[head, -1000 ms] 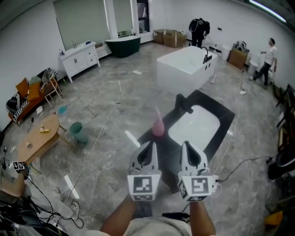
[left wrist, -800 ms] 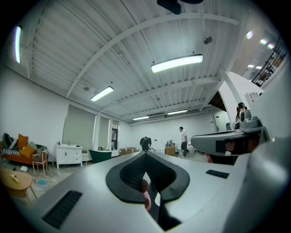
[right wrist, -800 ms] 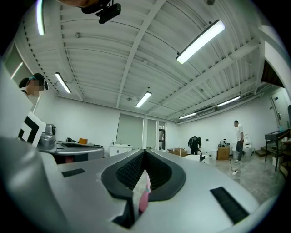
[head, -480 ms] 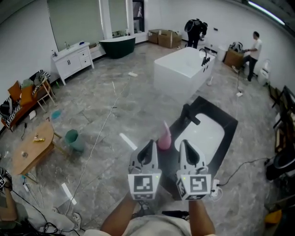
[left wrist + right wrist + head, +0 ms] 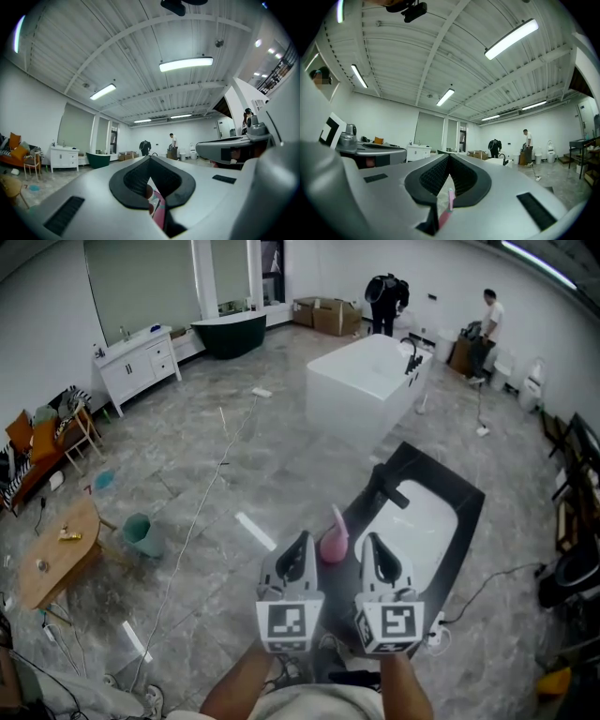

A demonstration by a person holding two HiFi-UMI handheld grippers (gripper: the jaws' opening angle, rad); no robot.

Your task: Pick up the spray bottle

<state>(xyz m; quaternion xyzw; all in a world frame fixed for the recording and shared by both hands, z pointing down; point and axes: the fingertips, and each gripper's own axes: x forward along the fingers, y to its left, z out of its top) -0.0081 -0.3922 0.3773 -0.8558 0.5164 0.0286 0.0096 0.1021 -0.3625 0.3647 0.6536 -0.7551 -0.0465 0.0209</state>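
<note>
— Which step is this?
— The approach, I'd say. The left fingers (image 5: 298, 563) and right fingers (image 5: 375, 563) are each pressed together, holding nothing.
— And the spray bottle (image 5: 334, 542)?
— Pink, upright, just ahead between the two pairs (untouched), seemingly on the near corner of the black table (image 5: 457, 498).
— Next?
— One pair must spread, then close round the bottle's body.

No word, number or brand could be read anywhere. The only printed marks were black-and-white square patterns on the cubes of the left tongs (image 5: 298, 554) and the right tongs (image 5: 372, 554); they bore no letters.
</note>
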